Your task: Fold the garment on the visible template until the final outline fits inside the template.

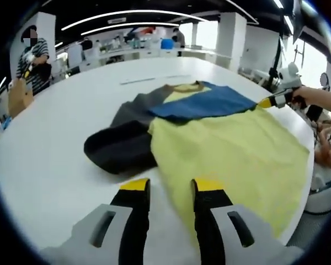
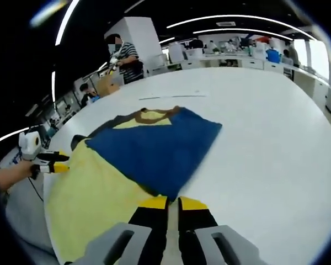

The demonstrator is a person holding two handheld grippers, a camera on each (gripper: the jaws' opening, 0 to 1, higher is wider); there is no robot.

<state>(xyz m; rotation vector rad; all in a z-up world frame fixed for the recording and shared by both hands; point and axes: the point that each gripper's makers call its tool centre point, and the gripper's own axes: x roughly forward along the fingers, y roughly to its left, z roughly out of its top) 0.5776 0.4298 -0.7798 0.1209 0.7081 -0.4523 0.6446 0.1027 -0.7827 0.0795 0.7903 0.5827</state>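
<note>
On the white desk [image 1: 55, 165] lies the garment [image 1: 220, 143], a shirt with a yellow body, a dark grey sleeve and a blue sleeve. In the left gripper view, the dark grey sleeve [image 1: 118, 146] sits bunched at the left. Beside it the yellow body spreads toward the desk's near right edge, and the blue sleeve [image 1: 207, 103] lies folded across the upper chest just below the collar. The left tongs [image 1: 168, 190] hover low over the yellow hem with their jaws apart, gripping nothing. At the far right of this view the right tongs come in at the tip of the blue sleeve.

In the right gripper view, the left tongs appear at the far left, at the desk's edge beside the yellow cloth. The blue sleeve [image 2: 154, 149] fills the centre, and the right tongs [image 2: 172, 207] have their jaws nearly together, clamped on its near edge.

A person in a striped top [image 1: 34, 58] stands beyond the desk.
</note>
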